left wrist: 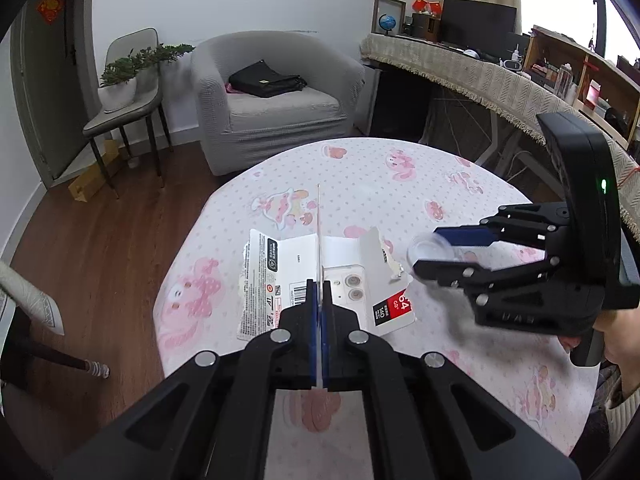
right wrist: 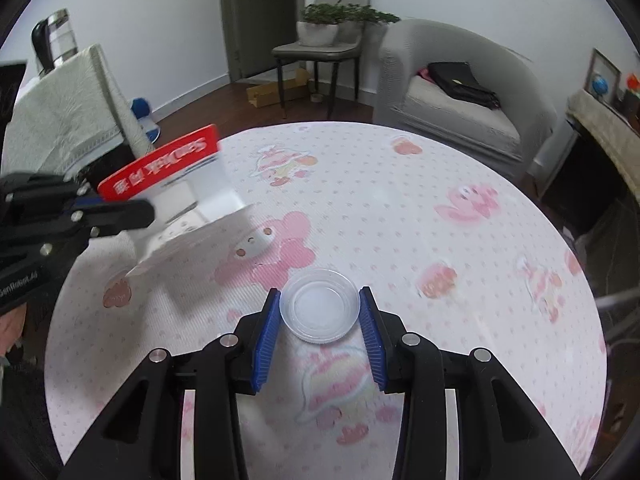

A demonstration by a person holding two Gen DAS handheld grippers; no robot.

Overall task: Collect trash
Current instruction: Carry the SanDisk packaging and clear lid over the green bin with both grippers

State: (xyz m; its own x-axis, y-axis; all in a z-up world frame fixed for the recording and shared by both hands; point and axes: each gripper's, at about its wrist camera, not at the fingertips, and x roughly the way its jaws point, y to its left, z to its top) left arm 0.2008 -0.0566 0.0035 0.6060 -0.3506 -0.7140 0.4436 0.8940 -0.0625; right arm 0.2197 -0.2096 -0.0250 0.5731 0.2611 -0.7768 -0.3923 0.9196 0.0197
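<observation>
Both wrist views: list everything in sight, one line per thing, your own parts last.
torn red-and-white card package: one, clamped by the left gripper, lifted at the table's left
clear round plastic lid: one, on the table between the right gripper's blue pads
round table with pink cartoon cloth: one, centre
grey armchair: one, behind the table
black bag: one, on the armchair seat
grey chair with potted green plant: one, by the wall
long desk with fringed beige cloth: one, far side
left gripper: shut on the package
right gripper: around the lid; contact unclear
</observation>
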